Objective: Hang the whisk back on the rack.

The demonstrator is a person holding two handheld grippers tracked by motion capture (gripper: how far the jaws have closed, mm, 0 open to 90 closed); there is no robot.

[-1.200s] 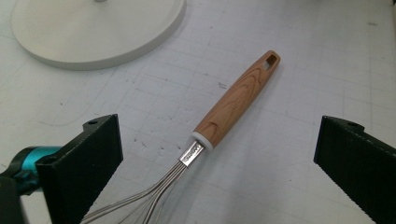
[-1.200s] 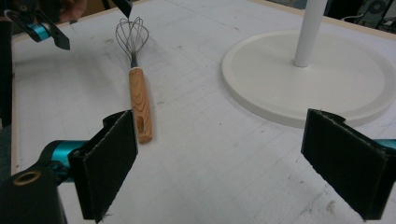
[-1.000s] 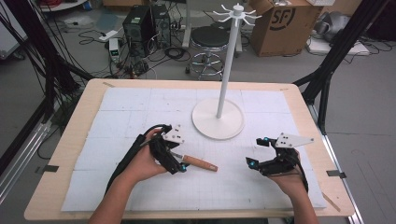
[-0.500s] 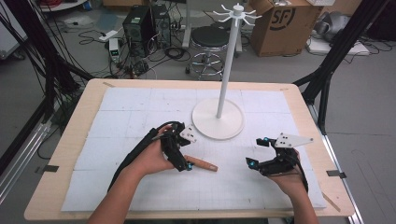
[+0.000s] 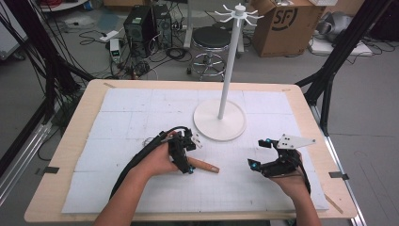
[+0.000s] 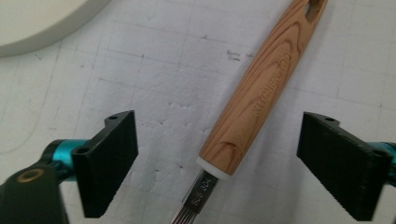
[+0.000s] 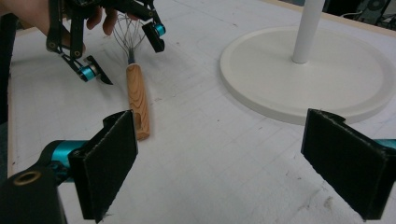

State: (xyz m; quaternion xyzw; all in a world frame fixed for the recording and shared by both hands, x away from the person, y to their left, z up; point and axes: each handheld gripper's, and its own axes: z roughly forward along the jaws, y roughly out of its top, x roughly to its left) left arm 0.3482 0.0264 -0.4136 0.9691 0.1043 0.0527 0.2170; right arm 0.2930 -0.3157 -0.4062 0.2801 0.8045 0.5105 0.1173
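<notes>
A whisk with a wooden handle (image 5: 205, 166) lies flat on the white mat. My left gripper (image 5: 187, 165) hangs low over it, pointing down. In the left gripper view the handle (image 6: 261, 93) and its steel neck run between the jaws, with a gap to each pad. These jaws have just been closing, and my left gripper (image 6: 217, 168) is still open. In the right gripper view the handle (image 7: 137, 102) points toward me, with the left gripper (image 7: 126, 53) straddling the wire end. My right gripper (image 5: 258, 154) (image 7: 219, 172) rests open over bare mat, holding nothing.
A white hanging stand with a round base (image 5: 220, 120) (image 7: 327, 70) rises behind the whisk; its base edge (image 6: 37, 18) is close to the left gripper. A white gridded mat (image 5: 141, 108) covers the wooden table (image 5: 80, 117).
My left hand has moved right and down along the whisk, from beside its wire end to astride the handle's neck, and its jaws have narrowed. The right hand has kept still.
</notes>
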